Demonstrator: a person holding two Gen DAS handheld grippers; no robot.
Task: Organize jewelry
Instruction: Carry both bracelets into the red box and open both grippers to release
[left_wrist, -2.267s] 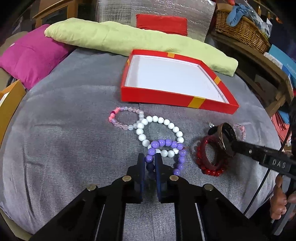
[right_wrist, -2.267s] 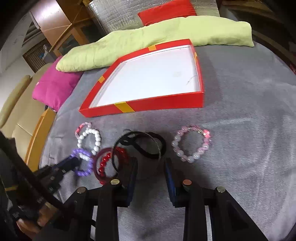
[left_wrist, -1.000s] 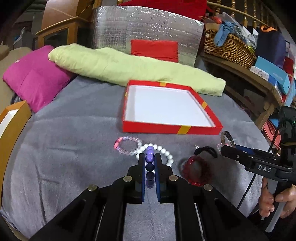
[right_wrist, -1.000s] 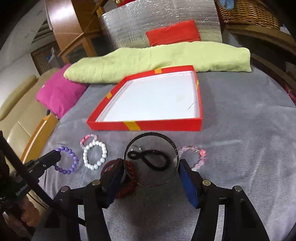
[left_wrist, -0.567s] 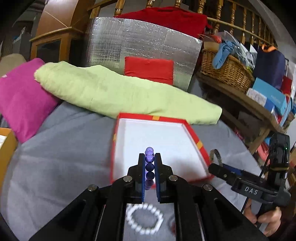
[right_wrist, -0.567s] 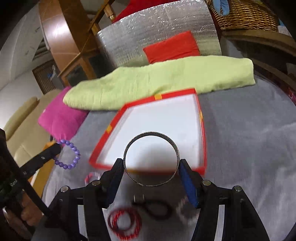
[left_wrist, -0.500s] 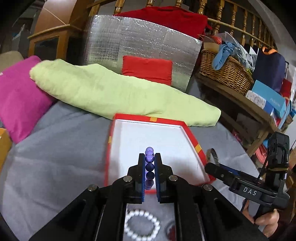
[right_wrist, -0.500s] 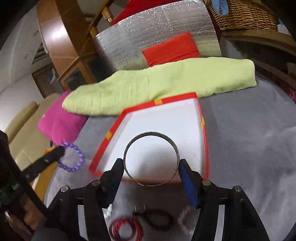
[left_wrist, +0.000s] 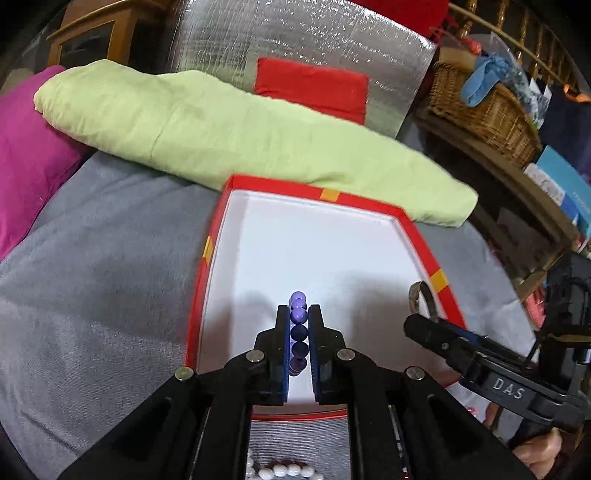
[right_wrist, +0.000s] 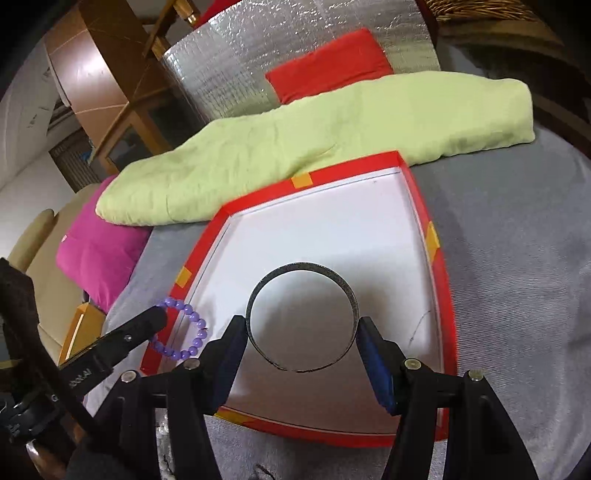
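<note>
Left gripper (left_wrist: 298, 325): closed on a purple bead bracelet (left_wrist: 298, 332). The round, glossy violet beads stand edge-on between the fingers in the left wrist view; in the right wrist view the bracelet (right_wrist: 183, 330) reads as a full loop hanging from the gripper tips, over the near left corner of the box.

Right gripper (right_wrist: 302, 338): held wide, its two blue pads pressing the opposite sides of a thin dark metal bangle (right_wrist: 302, 317). The bangle is a plain rigid hoop with a grey band face, standing upright between the fingers. In the left wrist view only an arc of it (left_wrist: 415, 295) shows above the right gripper's tip, just inside the box's right wall.

Container: a shallow red box (left_wrist: 424, 243) with yellow tape marks on its rim and a white floor lies directly ahead of and below both grippers, on a grey fabric surface (left_wrist: 103, 280). Its floor carries only shadows; both pieces are held above it, not resting in it.

Below the left gripper, short of the box's near wall, a white bead bracelet (left_wrist: 284, 470) lies on the grey fabric, partly hidden.
</note>
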